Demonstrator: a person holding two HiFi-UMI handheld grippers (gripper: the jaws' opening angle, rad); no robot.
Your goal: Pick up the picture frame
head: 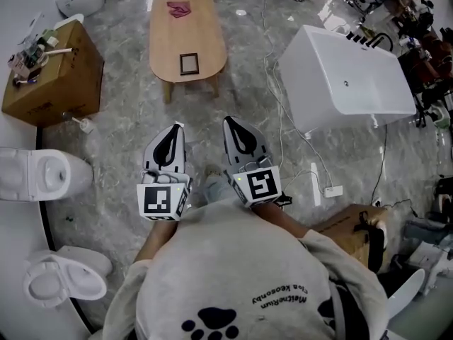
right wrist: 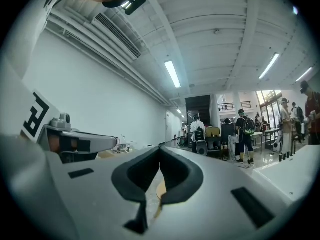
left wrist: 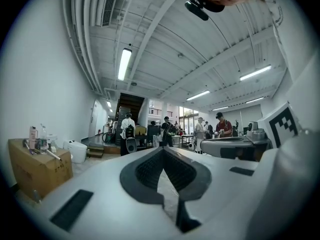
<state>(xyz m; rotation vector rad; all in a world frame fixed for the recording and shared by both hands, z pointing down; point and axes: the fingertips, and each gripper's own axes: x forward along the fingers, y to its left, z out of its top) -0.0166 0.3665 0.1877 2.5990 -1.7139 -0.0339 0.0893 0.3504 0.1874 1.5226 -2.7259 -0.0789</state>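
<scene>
I'm on the approach step, with left gripper (head: 174, 129) and right gripper (head: 231, 123) both empty, jaws together. The frame (head: 189, 63) lies on the desk (head: 177, 30) at 12 o'clock, well apart. Next I need to close in and open one gripper.

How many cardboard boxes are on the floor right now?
2. The left box stands at the far left, small items on top. The right box sits at lower right beside the person, partly covered. Others may be hidden behind the person.
</scene>
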